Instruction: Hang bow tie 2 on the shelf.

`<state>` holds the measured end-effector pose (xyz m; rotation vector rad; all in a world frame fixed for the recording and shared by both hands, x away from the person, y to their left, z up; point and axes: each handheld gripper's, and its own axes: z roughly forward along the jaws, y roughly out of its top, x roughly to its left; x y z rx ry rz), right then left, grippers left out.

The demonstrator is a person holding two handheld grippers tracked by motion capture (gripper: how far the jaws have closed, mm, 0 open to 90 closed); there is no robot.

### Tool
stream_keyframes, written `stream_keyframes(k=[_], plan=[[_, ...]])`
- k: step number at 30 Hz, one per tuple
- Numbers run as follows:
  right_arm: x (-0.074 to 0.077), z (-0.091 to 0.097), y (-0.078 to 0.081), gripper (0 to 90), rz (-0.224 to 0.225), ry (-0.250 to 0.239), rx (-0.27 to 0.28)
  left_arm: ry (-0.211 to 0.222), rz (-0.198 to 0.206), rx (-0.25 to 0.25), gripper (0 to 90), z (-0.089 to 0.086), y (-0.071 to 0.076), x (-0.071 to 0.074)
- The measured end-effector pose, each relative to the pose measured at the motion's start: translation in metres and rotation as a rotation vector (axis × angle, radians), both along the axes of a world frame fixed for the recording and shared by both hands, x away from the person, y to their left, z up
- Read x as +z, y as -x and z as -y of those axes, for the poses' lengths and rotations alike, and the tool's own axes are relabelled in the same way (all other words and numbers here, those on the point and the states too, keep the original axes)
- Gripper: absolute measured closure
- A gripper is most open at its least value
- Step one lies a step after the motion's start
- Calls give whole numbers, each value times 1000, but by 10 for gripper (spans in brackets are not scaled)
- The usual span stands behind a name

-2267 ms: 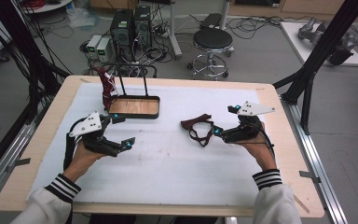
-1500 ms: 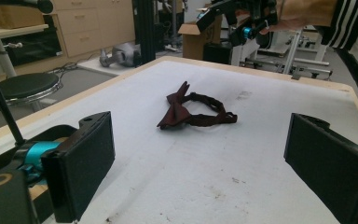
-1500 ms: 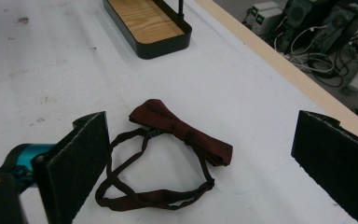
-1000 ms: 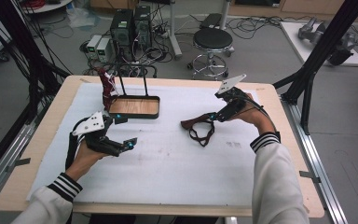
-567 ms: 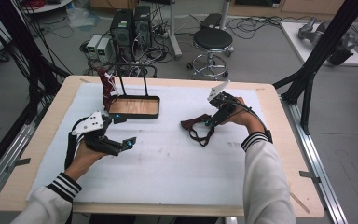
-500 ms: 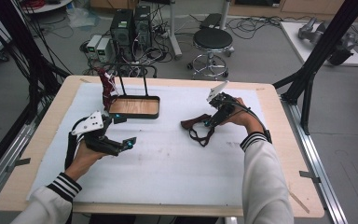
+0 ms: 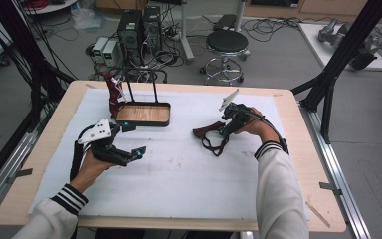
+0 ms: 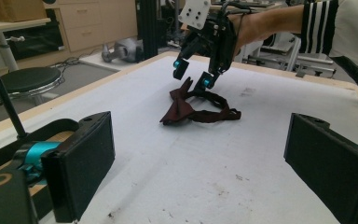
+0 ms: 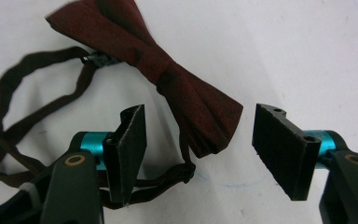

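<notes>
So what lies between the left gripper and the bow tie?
Bare white table cover, seen in the left gripper view, separates the left gripper from the bow tie.

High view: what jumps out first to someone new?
The dark red bow tie with its looped strap, lying mid-table on the white mat. The right gripper is down over one wing, jaws just closing but pads not yet pressing. The left gripper hangs open near the wooden tray at the back left.

bare mat [image 7: 189, 169] between hands, wooden tray [image 7: 143, 114] blocking far left
</notes>
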<state>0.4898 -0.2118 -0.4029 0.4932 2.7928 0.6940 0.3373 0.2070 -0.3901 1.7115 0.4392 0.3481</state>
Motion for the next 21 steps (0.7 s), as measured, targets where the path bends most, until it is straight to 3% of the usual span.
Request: stream_keyframes(k=[4,8,14,21], plan=[[-4,-2,1,429,4,43,7,-2,2,4,90,-1,0,0],[-4,-3,0,561,16,49,0,-2,-1,7,90,-2,1,-1],[-5,-4,1,764,31,99,27,-2,-3,6,90,-2,0,-1],[-4,-5,1,824,31,97,21,2,-3,10,90,-2,0,-1]])
